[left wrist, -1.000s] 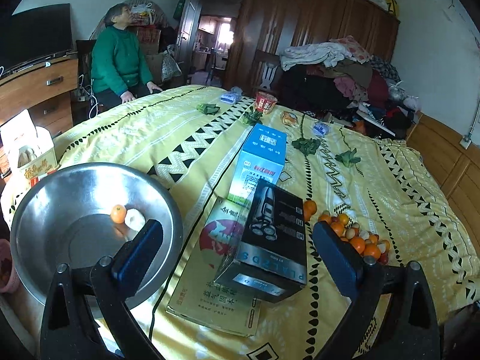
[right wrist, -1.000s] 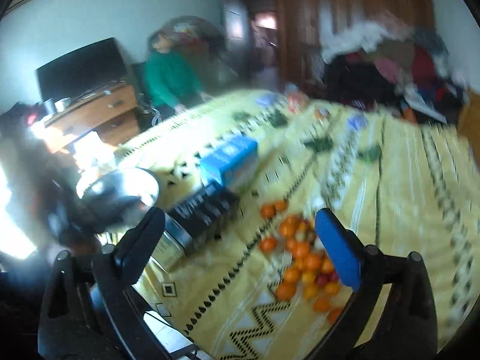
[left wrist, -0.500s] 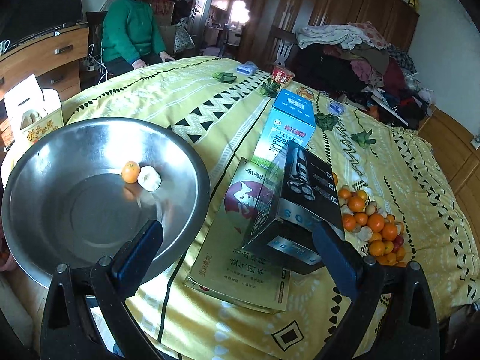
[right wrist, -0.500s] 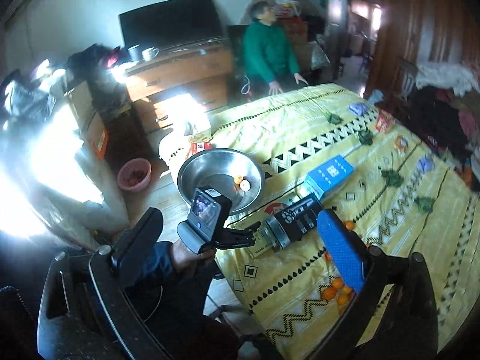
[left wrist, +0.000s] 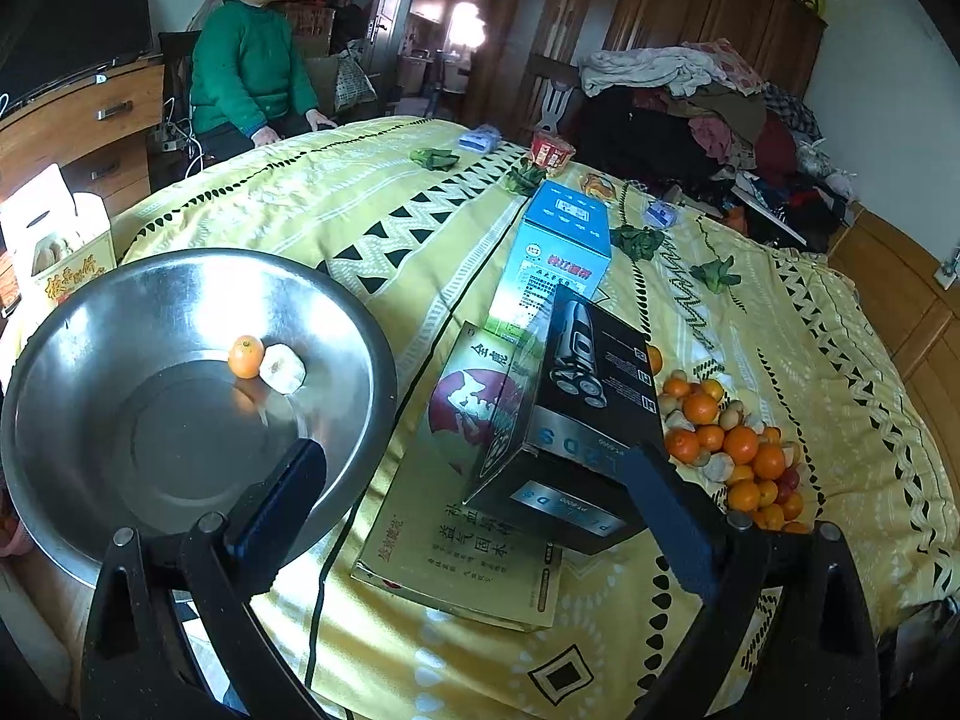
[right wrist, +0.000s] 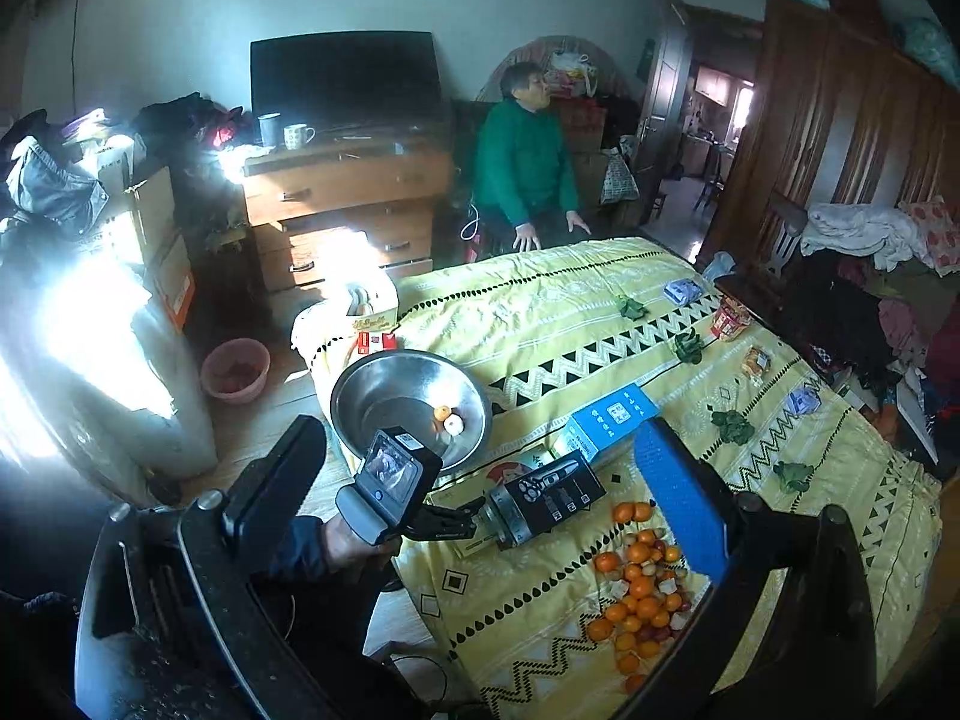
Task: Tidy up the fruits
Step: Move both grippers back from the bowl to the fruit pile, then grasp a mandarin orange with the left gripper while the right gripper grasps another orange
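Note:
A steel bowl [left wrist: 150, 450] sits at the bed's near left corner. It holds one small orange [left wrist: 246, 356] and a pale fruit [left wrist: 282, 368] touching it. A pile of several small oranges and pale and red fruits [left wrist: 732, 450] lies on the yellow bedspread to the right. My left gripper [left wrist: 471, 480] is open and empty, hovering between the bowl and a black box. My right gripper [right wrist: 477, 456] is open and empty, high above the bed edge. From there I see the bowl [right wrist: 372, 396], the fruit pile [right wrist: 642, 594] and the hand-held left gripper [right wrist: 456, 525].
A black shaver box [left wrist: 576, 420] lies on a flat printed box [left wrist: 468, 540], with a blue box [left wrist: 558, 258] behind, all between bowl and pile. Leafy greens and snack packets dot the bedspread [left wrist: 360, 210]. A person in green [left wrist: 246, 78] sits beyond the bed. Drawers [right wrist: 342, 204] stand at left.
The right gripper has swung up and back from just over the fruit pile to a high view of the whole bed. The left gripper has closed in on the bowl and boxes.

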The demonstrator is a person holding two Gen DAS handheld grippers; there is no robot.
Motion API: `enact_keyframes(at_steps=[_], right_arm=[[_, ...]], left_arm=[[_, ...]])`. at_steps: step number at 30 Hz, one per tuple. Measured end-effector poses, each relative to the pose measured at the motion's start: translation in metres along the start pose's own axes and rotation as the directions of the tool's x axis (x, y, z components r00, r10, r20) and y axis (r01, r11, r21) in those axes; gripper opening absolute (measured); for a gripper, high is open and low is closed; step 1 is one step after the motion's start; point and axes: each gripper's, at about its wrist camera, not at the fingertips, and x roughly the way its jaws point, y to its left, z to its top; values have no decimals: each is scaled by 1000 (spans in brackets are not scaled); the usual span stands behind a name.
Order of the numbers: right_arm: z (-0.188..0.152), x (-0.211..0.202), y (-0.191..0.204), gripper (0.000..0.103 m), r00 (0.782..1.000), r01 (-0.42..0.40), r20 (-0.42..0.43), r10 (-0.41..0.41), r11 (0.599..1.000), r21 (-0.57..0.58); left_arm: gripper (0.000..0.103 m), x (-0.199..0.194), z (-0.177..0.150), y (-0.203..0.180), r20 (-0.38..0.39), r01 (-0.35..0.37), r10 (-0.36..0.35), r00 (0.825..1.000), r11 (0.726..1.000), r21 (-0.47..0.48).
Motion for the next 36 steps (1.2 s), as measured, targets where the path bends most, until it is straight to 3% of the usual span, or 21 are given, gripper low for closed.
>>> enact_keyframes(at_steps=[4, 7, 10, 12, 15, 17, 20, 22, 24, 28, 30, 36], right_arm=[[-2, 0, -16, 103, 999, 13, 39, -15, 999, 40], [-31, 17, -55, 103, 998, -14, 62, 5, 991, 135], [-82, 26, -87, 103, 984, 95, 131, -121, 977, 189], [-123, 30, -94, 103, 950, 227, 173, -259, 957, 182], [-179, 40, -96, 103, 912, 321, 202, -358, 927, 193], [-215, 56, -96, 103, 896, 384, 154, -417, 901, 202], [-267, 76, -102, 98, 908, 384, 51, -416, 874, 298], [-297, 83, -104, 93, 904, 403, -11, -428, 842, 359], [-328, 84, -108, 86, 898, 417, -64, -434, 797, 437], [-377, 79, -122, 73, 908, 395, -137, -396, 700, 595], [-391, 78, -127, 70, 910, 392, -163, -381, 665, 636], [-417, 77, -137, 69, 915, 383, -193, -354, 615, 689]], left_arm=[[100, -2, 5, -5, 15, 10, -10, 1000, 1000, 7], [100, -1, 6, -10, 14, 31, -31, 999, 999, 11], [100, -6, 7, -24, 33, 69, -70, 997, 997, 42], [100, -9, 8, -38, 43, 100, -104, 994, 992, 83], [100, -12, 9, -64, 53, 148, -158, 986, 975, 166], [100, -8, 8, -80, 53, 172, -187, 981, 963, 205], [100, 3, 4, -99, 28, 237, -249, 968, 948, 213], [100, 16, -3, -114, -4, 259, -265, 964, 936, 238], [95, 31, -13, -132, -52, 303, -300, 953, 915, 265], [81, 66, -40, -168, -187, 385, -341, 921, 866, 320], [66, 87, -55, -188, -260, 426, -353, 899, 843, 329], [62, 130, -88, -238, -405, 539, -400, 822, 775, 329]])
